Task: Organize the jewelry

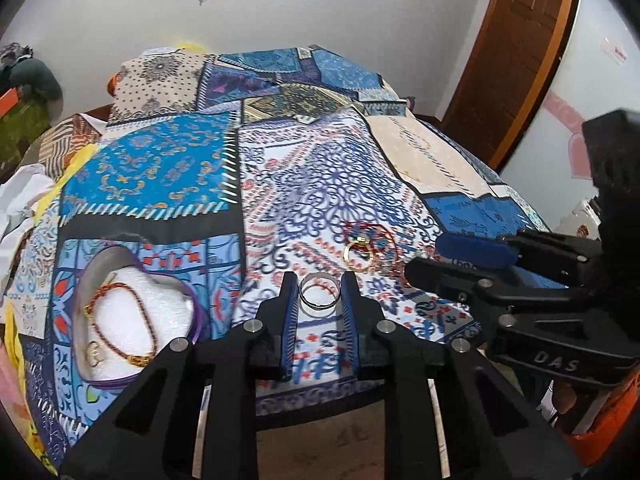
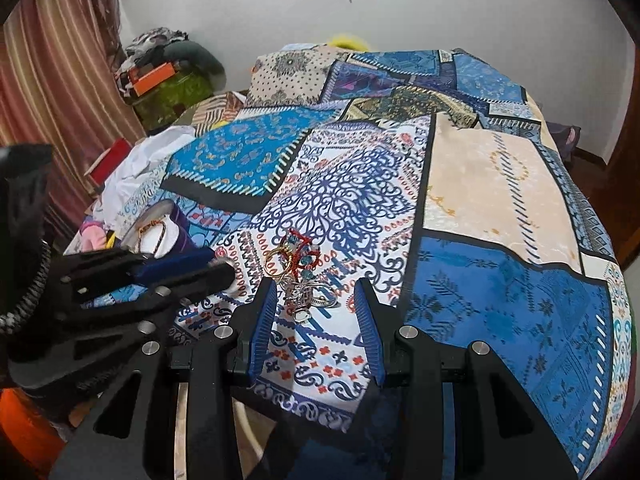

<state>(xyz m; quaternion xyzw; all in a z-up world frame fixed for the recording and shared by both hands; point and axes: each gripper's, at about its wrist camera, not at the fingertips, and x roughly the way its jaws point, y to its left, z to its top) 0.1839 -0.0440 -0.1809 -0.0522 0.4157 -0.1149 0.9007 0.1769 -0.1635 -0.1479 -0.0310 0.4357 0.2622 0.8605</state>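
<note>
Two black, blue-padded grippers tilt down over a patchwork bedspread (image 1: 320,168). Frame centre, the left gripper (image 1: 320,294) clamps a silver band ring (image 1: 319,294). The right gripper (image 2: 316,300) stands parted around a jewellery heap (image 2: 298,276), lower centre.

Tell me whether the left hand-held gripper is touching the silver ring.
Touching. The left wrist view shows the silver ring spanning the gap between the left hand-held gripper's blue pads, both edges meeting them.

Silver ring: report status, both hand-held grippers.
Left hand-held gripper shut on silver ring. Right hand-held gripper open over jewelry pile. Nothing blocking.
</note>
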